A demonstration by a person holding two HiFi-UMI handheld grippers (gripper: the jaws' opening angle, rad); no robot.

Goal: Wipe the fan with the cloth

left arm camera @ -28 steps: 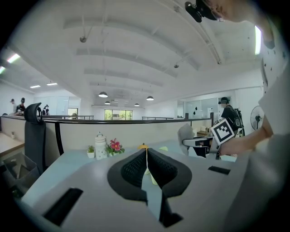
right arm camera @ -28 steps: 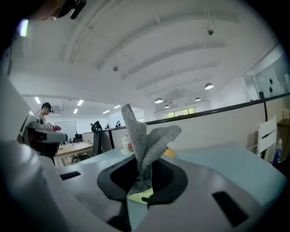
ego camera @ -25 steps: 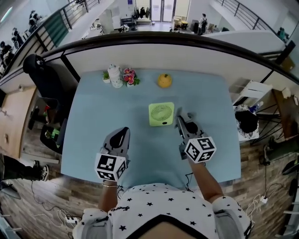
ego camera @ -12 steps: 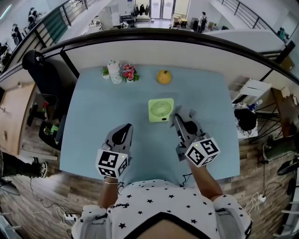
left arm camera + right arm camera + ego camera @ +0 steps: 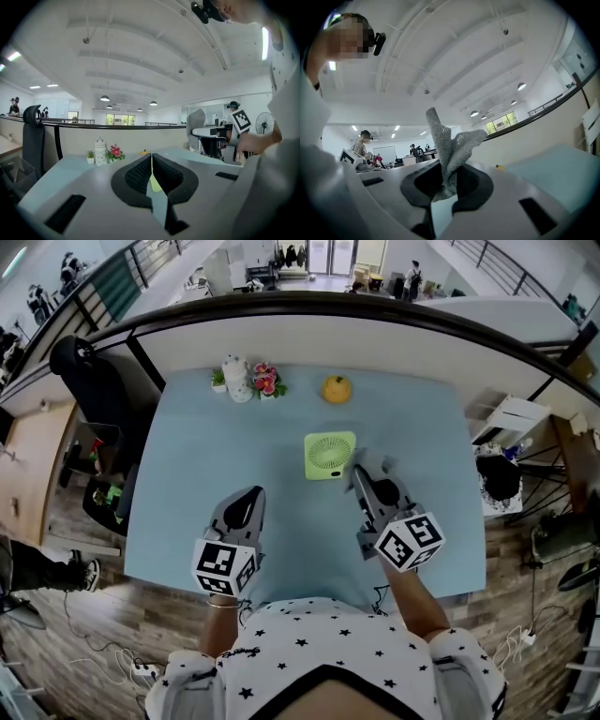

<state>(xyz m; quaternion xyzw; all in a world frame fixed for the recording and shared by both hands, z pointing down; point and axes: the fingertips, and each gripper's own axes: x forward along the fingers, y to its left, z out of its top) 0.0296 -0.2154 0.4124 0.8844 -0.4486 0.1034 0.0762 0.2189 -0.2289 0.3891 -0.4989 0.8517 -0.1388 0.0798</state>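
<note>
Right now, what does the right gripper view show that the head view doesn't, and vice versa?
Right gripper view only: the right gripper with jaws shut on the grey cloth, which sticks up out of them. Head view only: the green fan on the blue table ahead of that gripper, the left gripper, and the white jar and flowers at the far edge. Both: the blue table and the small orange object near its far edge.

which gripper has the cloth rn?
The right gripper: grey cloth pinched between its jaws. The left gripper has its jaws together with nothing between them.
</note>
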